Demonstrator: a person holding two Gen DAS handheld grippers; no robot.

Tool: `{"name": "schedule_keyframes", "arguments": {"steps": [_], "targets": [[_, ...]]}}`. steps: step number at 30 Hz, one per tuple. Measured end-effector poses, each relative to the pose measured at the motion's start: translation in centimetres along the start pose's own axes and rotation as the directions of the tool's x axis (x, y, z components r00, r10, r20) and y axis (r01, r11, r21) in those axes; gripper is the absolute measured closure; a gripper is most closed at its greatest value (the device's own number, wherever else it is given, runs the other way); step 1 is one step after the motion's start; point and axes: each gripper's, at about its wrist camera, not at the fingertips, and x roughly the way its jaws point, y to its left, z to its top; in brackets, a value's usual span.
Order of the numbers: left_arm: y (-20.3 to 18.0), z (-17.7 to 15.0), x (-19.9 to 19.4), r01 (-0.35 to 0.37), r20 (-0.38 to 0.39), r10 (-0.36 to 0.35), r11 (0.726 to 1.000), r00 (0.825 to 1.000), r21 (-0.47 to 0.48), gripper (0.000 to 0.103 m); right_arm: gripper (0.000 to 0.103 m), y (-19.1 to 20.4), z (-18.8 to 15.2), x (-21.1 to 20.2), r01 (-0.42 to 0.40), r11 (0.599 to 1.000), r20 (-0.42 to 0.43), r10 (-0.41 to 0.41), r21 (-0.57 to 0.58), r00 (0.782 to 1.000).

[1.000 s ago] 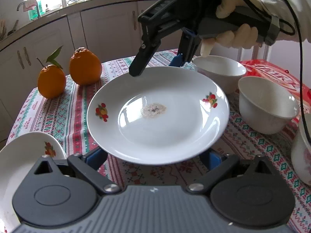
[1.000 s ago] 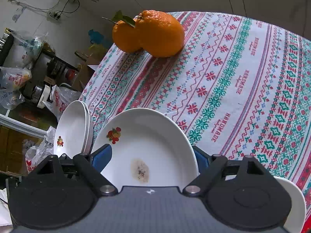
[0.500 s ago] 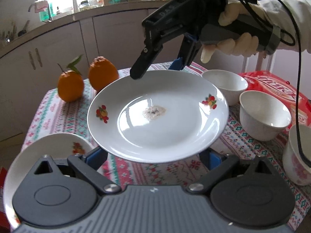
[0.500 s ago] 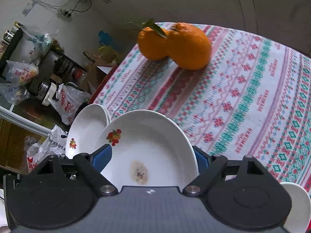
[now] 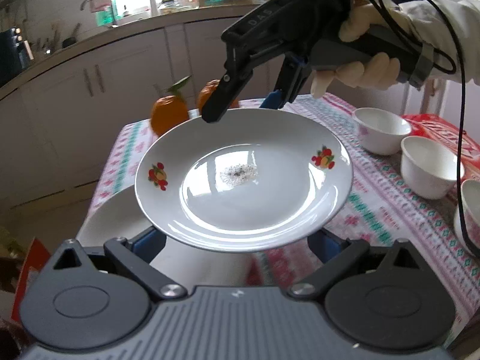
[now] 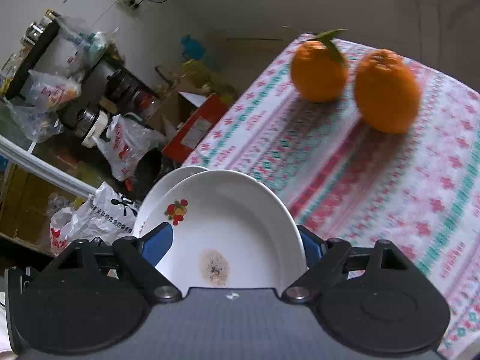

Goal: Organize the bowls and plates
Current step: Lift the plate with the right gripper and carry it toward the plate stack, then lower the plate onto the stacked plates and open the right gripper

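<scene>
Your right gripper [image 5: 240, 106] clamped the plate [image 5: 244, 180] rim at 12 o'clock; left gripper [image 5: 237, 240] clamped it at 6. Bowls [image 5: 429, 166] stood at 3, oranges [image 6: 354, 81] beyond.

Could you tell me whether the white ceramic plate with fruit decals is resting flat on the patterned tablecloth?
No, the white ceramic plate is held up above the patterned tablecloth, pinched at its far rim by the right gripper.

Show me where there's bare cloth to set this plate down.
Bare tablecloth runs between the oranges and the held plate, with a narrower strip between that plate and the bowls. Crowded: the bowls line the right side, and another plate sits at the left edge, partly under the held one.
</scene>
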Motion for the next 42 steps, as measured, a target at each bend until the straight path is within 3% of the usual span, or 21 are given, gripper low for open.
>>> {"name": "schedule_keyframes", "arguments": {"steps": [9, 18, 42], "targets": [[3.3, -1.9, -1.8, -0.062, -0.024, 0.062, 0.998, 0.998, -0.025, 0.003, 0.012, 3.2, 1.7, 4.3, -0.044, 0.998, -0.036, 0.043, -0.034, 0.998], [4.9, -3.4, -2.4, -0.070, -0.047, 0.067, 0.996, 0.997, -0.054, 0.003, 0.012, 5.0, 2.0, 7.2, -0.042, 0.998, -0.066, 0.039, -0.042, 0.997], [6.2, -4.2, -2.1, -0.033, -0.066, 0.028, 0.996, 0.997, -0.084, 0.003, 0.012, 4.4, 1.0, 8.2, -0.022, 1.000, -0.076, 0.022, 0.002, 0.997]]}}
